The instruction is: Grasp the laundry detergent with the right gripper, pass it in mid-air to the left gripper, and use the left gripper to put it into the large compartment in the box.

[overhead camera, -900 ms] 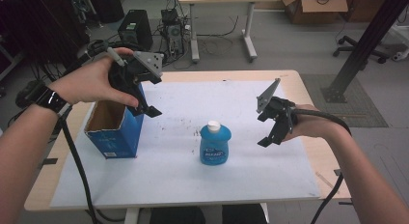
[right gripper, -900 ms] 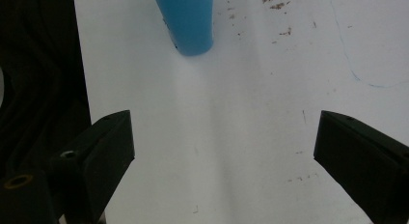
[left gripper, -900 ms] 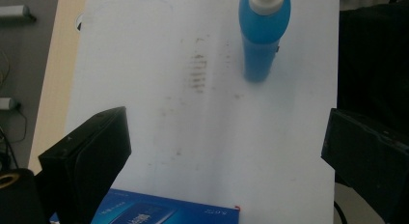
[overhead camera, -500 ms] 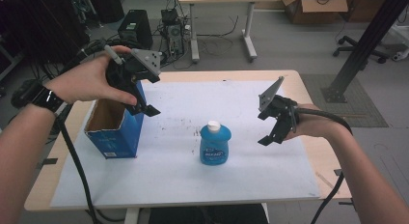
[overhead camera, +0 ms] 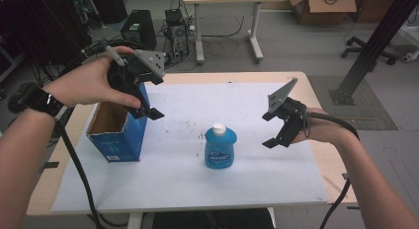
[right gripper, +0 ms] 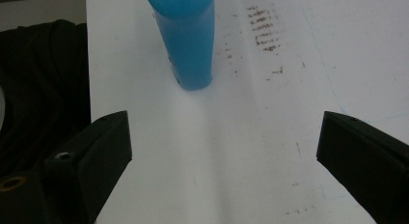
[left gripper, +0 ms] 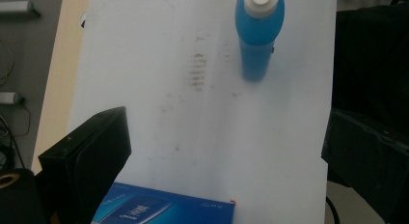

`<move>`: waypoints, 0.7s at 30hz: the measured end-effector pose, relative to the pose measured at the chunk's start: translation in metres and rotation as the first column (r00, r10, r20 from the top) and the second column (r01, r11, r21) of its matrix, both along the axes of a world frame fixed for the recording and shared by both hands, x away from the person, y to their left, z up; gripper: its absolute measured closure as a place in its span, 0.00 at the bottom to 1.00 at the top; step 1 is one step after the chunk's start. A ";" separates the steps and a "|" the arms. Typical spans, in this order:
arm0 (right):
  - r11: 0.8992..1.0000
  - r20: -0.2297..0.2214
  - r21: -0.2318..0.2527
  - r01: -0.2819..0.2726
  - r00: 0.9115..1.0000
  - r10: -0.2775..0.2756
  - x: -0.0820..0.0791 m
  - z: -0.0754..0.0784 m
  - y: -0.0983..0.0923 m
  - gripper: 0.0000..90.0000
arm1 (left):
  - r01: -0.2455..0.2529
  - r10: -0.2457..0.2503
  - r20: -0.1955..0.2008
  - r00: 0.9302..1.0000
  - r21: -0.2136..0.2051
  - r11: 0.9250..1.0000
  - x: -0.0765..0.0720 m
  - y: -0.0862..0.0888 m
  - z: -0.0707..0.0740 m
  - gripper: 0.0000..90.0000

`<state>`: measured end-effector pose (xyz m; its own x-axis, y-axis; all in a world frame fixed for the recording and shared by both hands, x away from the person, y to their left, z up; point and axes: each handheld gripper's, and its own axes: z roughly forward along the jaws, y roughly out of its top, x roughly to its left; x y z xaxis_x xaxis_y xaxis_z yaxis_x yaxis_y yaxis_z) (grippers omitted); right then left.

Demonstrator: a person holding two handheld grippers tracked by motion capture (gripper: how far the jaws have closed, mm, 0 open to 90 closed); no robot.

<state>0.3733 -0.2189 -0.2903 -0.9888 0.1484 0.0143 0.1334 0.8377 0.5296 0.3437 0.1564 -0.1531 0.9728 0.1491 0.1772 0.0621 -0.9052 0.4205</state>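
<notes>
A blue bottle (overhead camera: 220,148) with a white cap stands upright on the white sheet (overhead camera: 188,174) near the table's middle; it also shows as the bottle (left gripper: 258,31) and the bottle (right gripper: 188,40) in the gripper views. An open blue cardboard box (overhead camera: 118,128) stands at the left. My left gripper (overhead camera: 143,98) hovers open above the box's right edge, nothing between its jaws. My right gripper (overhead camera: 272,129) hangs open to the right of the bottle, apart from it and pointing toward it.
The wooden table's edge (overhead camera: 326,155) lies right of the sheet. Dark smudges (overhead camera: 190,124) mark the sheet behind the bottle. Cables trail from both grippers. Desks, boxes and equipment stand on the floor beyond the table.
The left gripper has drifted slightly up and back over the box. The right gripper has barely shifted. Bottle and box stay put.
</notes>
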 end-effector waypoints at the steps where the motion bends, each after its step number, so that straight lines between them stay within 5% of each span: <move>1: 1.000 0.004 0.007 -0.003 1.000 0.003 0.000 -0.001 0.001 0.05 | -0.001 0.001 0.001 1.000 0.001 1.000 0.000 0.000 0.000 0.04; 13: 0.996 0.001 0.091 -0.011 1.000 0.011 0.002 -0.017 0.009 0.06 | -0.003 0.003 -0.004 1.000 0.002 1.000 -0.001 0.000 0.000 0.04; 21: 0.983 -0.001 0.179 -0.026 1.000 0.026 0.001 -0.029 0.017 0.06 | -0.007 0.007 -0.014 1.000 0.007 1.000 -0.001 0.001 -0.003 0.04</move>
<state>0.3738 -0.2020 -0.3191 -0.9922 0.1173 0.0413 0.1145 0.7324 0.6712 0.3427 0.1573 -0.1558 0.9741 0.1550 0.1646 0.0747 -0.9077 0.4130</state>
